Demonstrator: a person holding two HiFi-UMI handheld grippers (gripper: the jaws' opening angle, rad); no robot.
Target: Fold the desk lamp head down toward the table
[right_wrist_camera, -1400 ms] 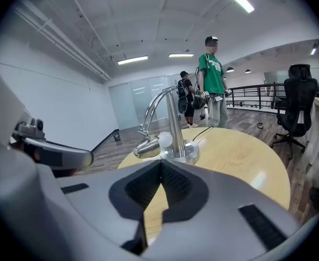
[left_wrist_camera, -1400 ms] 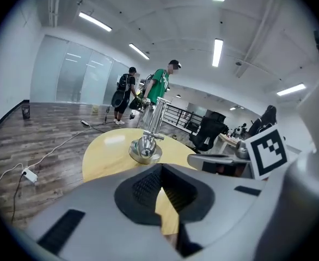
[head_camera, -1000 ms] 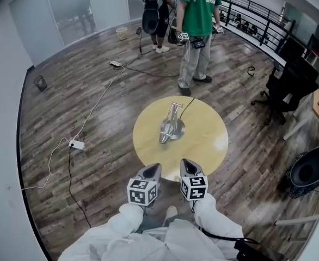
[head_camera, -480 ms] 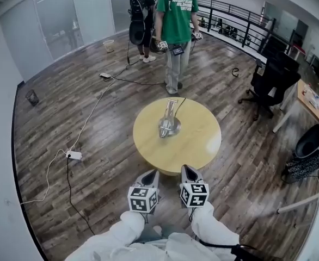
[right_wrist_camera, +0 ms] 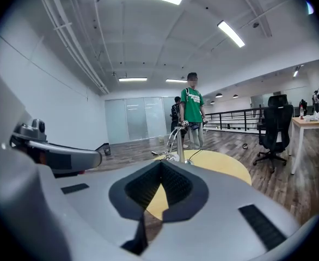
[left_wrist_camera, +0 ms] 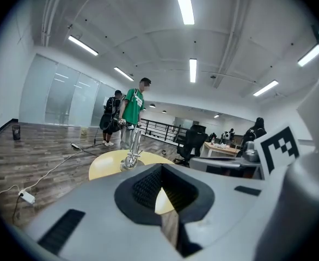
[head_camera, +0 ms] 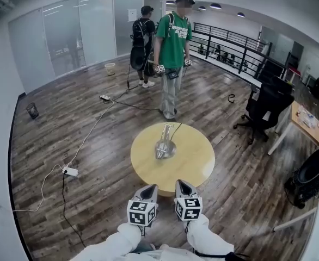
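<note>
A chrome desk lamp (head_camera: pixel 163 143) stands near the middle of the round yellow table (head_camera: pixel 195 162), its cord running off the far edge. My left gripper (head_camera: pixel 151 188) and right gripper (head_camera: pixel 182 184) hang side by side in front of the table's near edge, well short of the lamp. Both are shut with nothing between the jaws. In the left gripper view the lamp (left_wrist_camera: pixel 132 153) shows beyond the left gripper (left_wrist_camera: pixel 160 169). In the right gripper view the lamp (right_wrist_camera: pixel 177 142) with its curved arm rises just past the right gripper (right_wrist_camera: pixel 160 165).
A person in a green shirt (head_camera: pixel 171 42) stands just beyond the table, a second person with a backpack (head_camera: pixel 143 37) farther back. A black office chair (head_camera: pixel 263 110) and a desk (head_camera: pixel 306 121) are at the right. A power strip (head_camera: pixel 69 171) and cables lie on the floor at the left.
The head view has lifted, so the table and lamp look smaller and farther. Both grippers have risen together, still side by side. The lamp has not moved.
</note>
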